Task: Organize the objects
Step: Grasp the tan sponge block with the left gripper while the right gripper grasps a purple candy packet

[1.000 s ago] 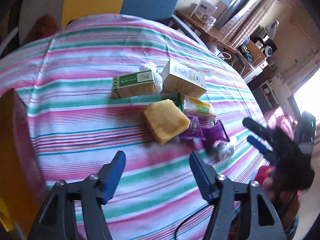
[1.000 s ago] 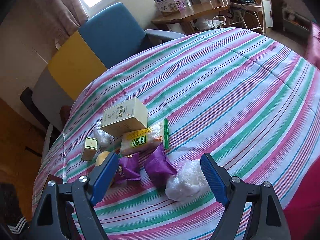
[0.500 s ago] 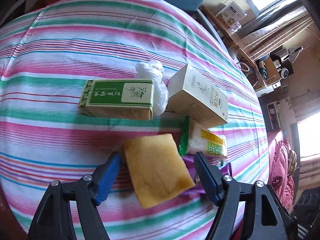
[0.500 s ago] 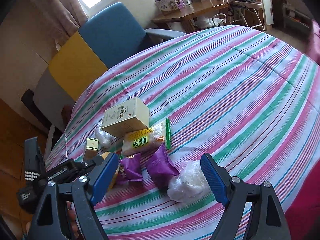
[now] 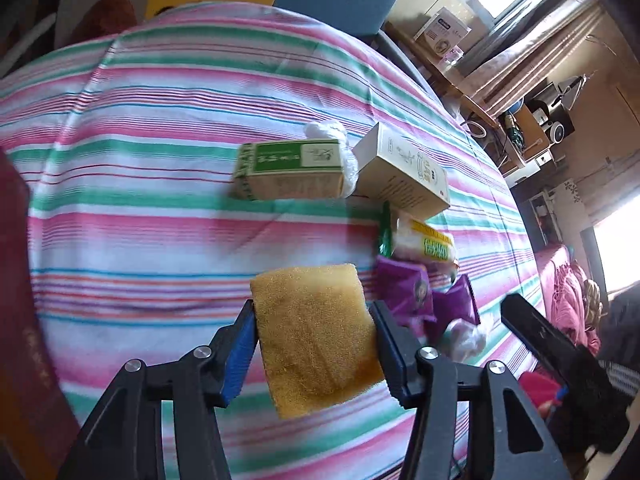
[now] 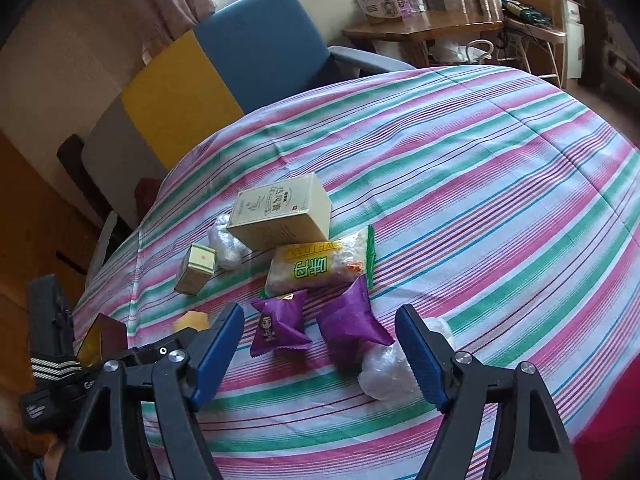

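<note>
My left gripper (image 5: pixel 313 332) has the yellow sponge (image 5: pixel 308 300) between its blue pads, which press its two sides as the jaws close. My right gripper (image 6: pixel 320 316) hovers over two purple packets (image 6: pixel 280 326) (image 6: pixel 350 330). Its jaws are closing, and the pads touch neither packet. A crumpled white plastic wad (image 6: pixel 388 368) lies by its right finger. Behind these lie a yellow-green snack pack (image 6: pixel 316 268), a cream box (image 6: pixel 280 216) and a small green box (image 6: pixel 196 268). In the right wrist view the sponge (image 6: pixel 192 320) shows at the lower left.
Everything lies on a striped tablecloth (image 6: pixel 480 200). A dark red box (image 5: pixel 16 320) stands at the left edge of the left wrist view. A blue and yellow chair (image 6: pixel 248 52) and a wooden desk (image 6: pixel 420 28) stand beyond the table.
The left jaws have narrowed onto the sponge, and its view has pulled back from the boxes. The right jaws have narrowed and now stand over the purple packets.
</note>
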